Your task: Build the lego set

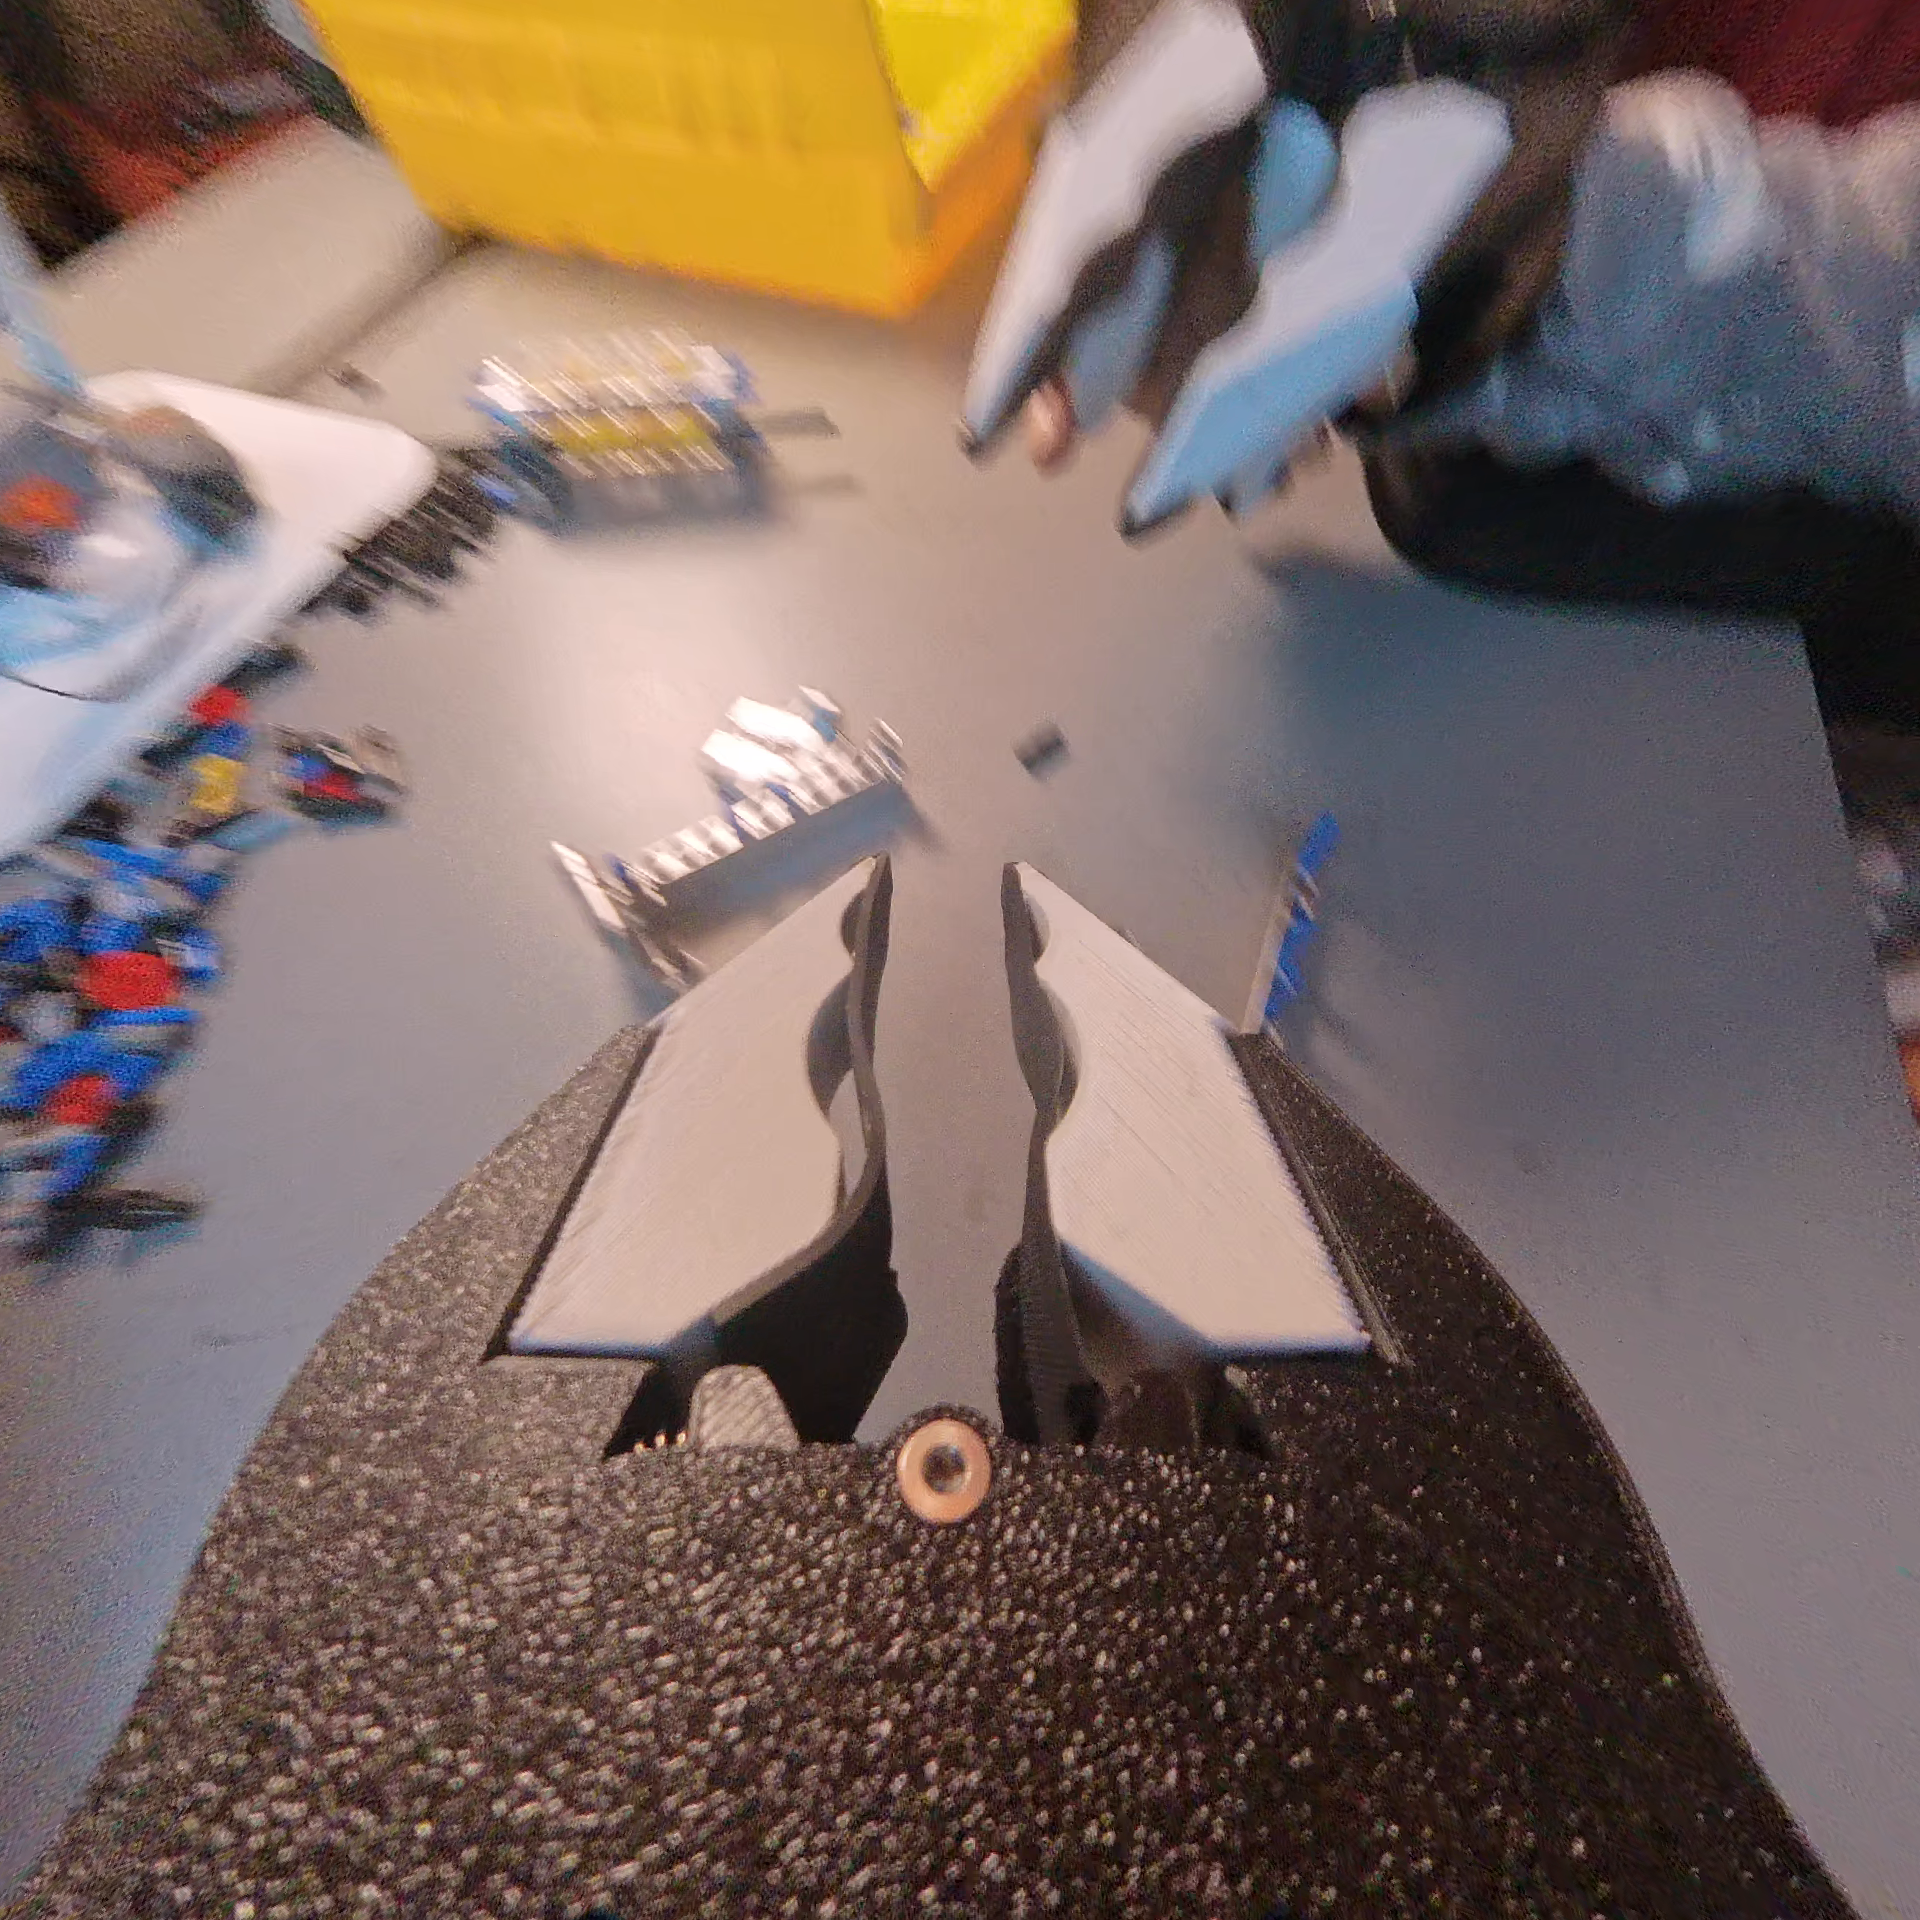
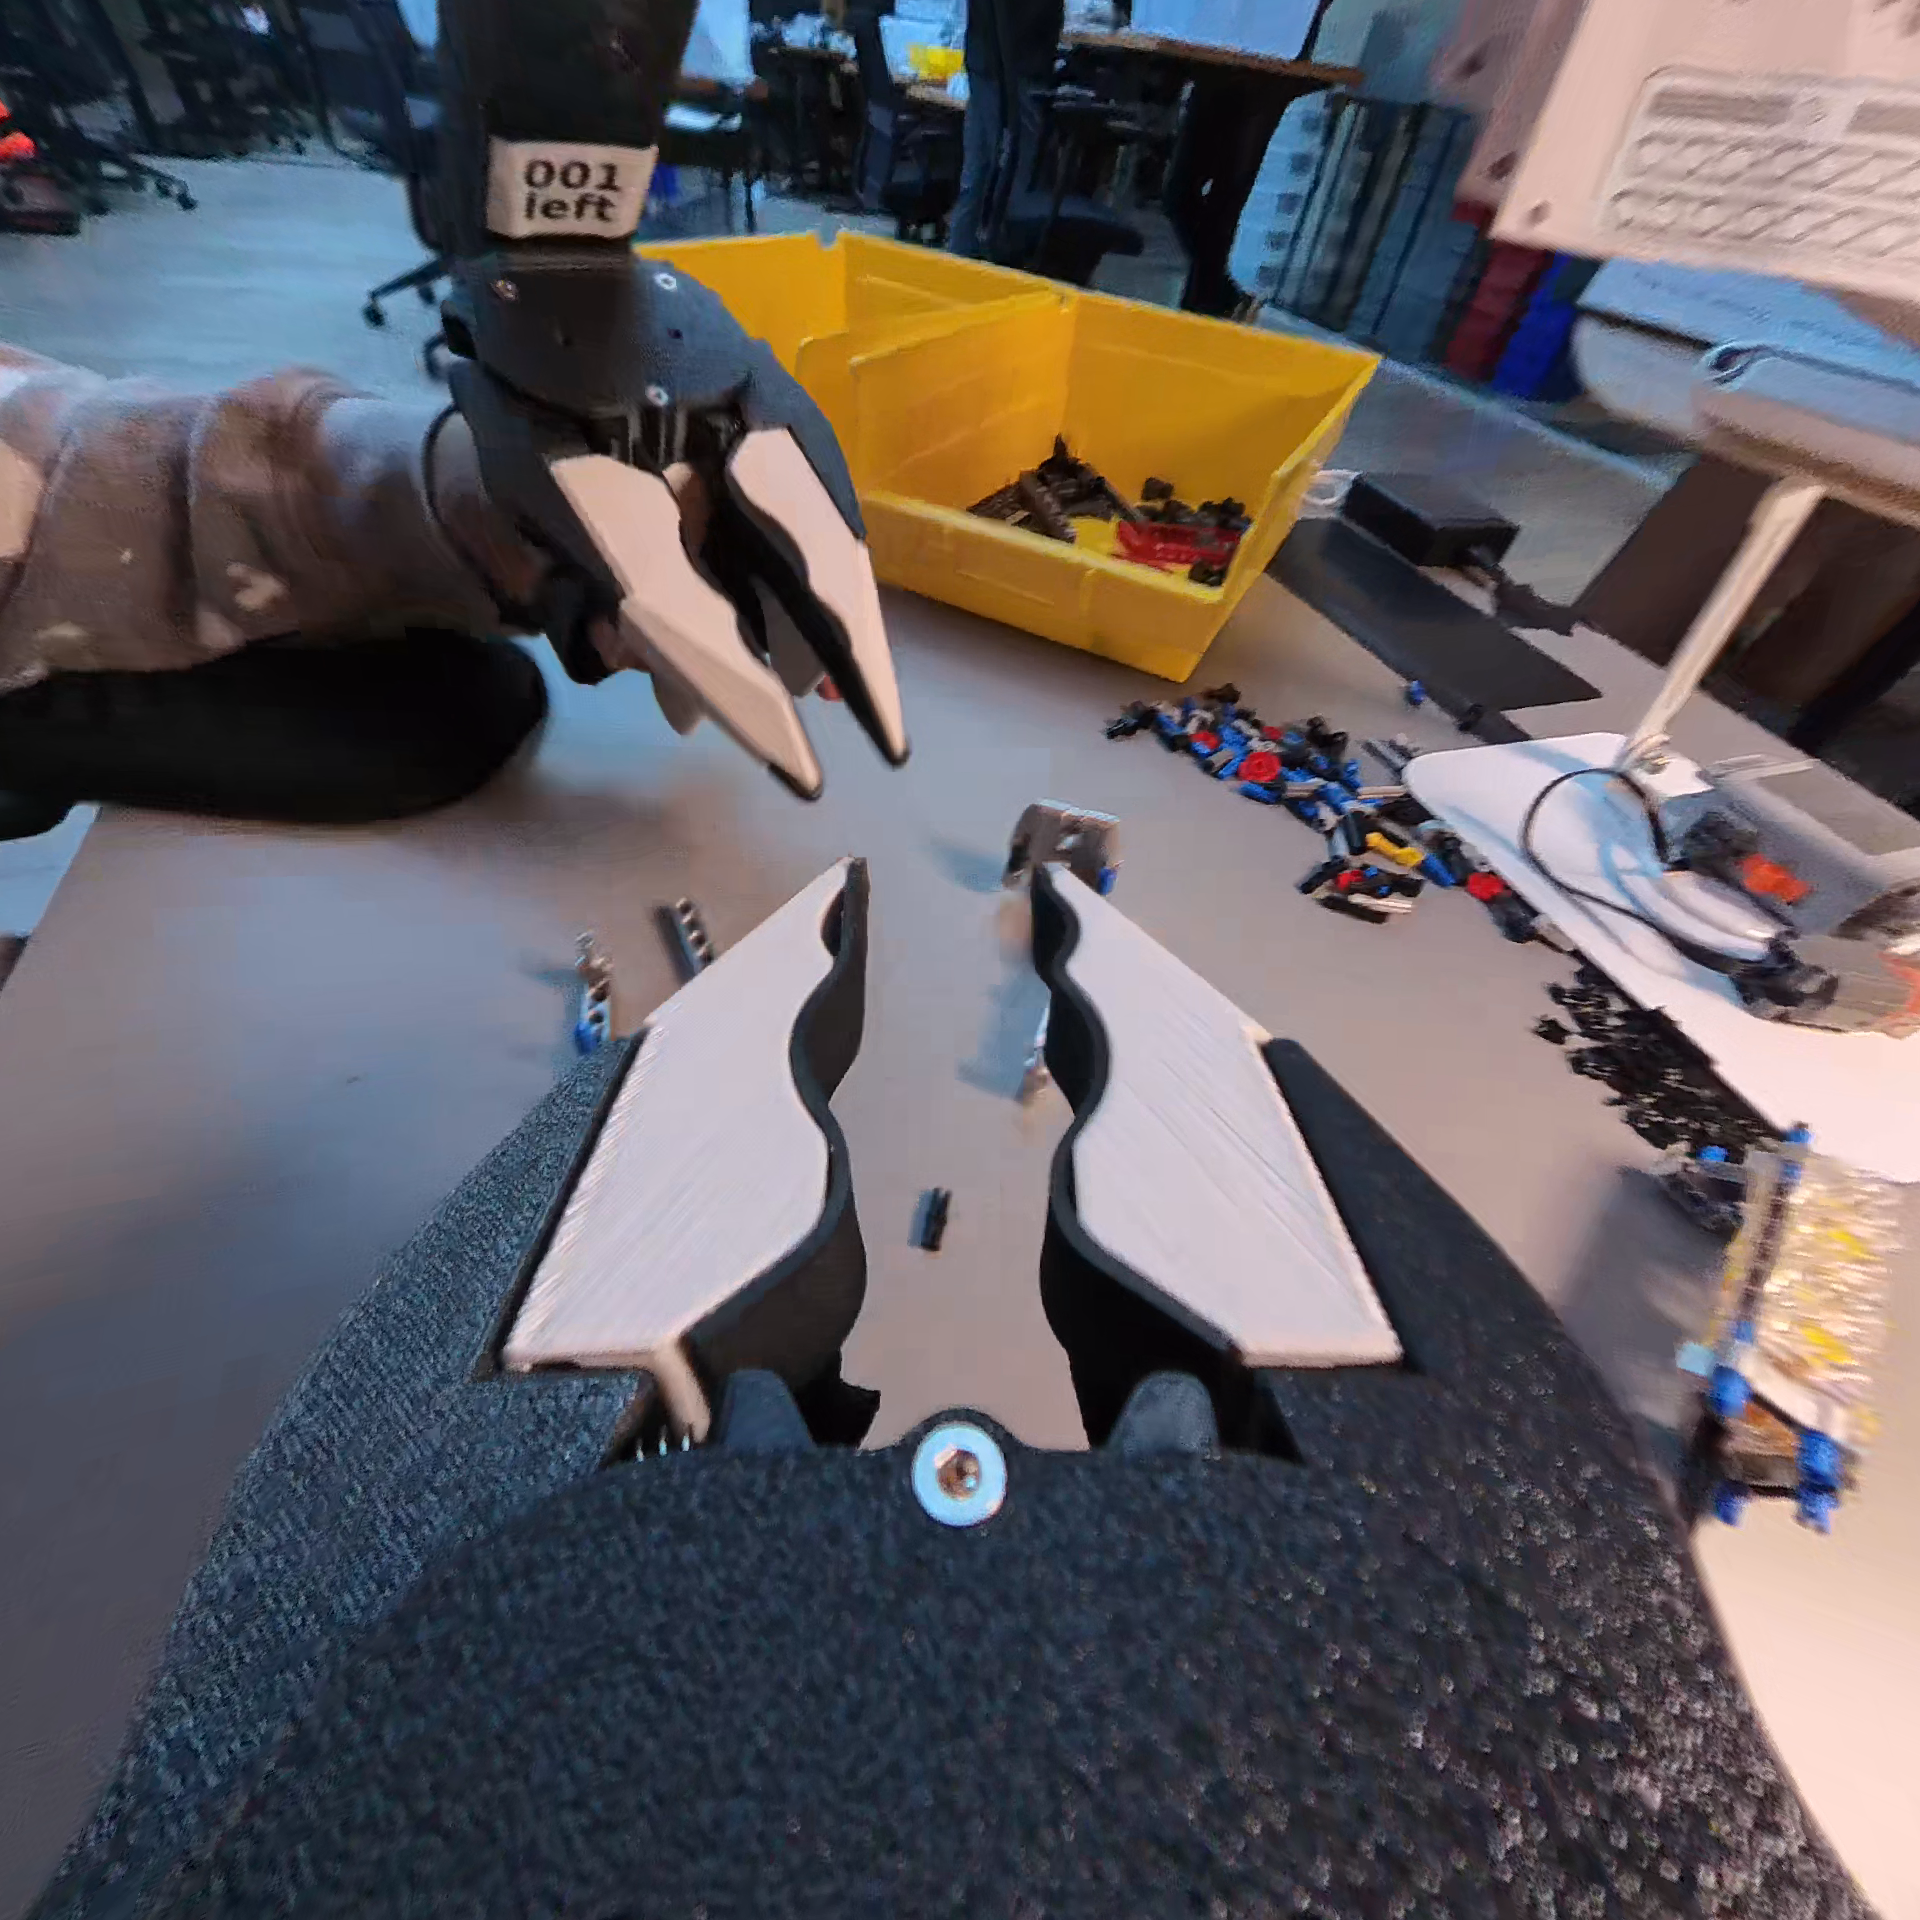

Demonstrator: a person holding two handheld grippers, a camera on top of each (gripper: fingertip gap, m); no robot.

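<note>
Nearest, right claw (image 2: 951,873) spread wide and empty over the desk (image 2: 312,1039), straddling a small black pin (image 2: 931,1218). Just past its tips, a grey beam assembly (image 2: 1065,836), loose, gripped by neither. Left claw (image 1: 945,868) parted too, holding nothing, hovering above that same grey piece (image 1: 769,821); possibly several beams joined, too blurred to say. Further right, scattered blue, black and red pins (image 2: 1320,790). Farthest, yellow bin (image 2: 1122,436) with black and red parts. Nothing seen mid-assembly in either claw.

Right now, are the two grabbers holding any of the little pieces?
No. The left gripper and the right gripper are both open with nothing between their fingers. The small black piece lies loose on the table.
</note>
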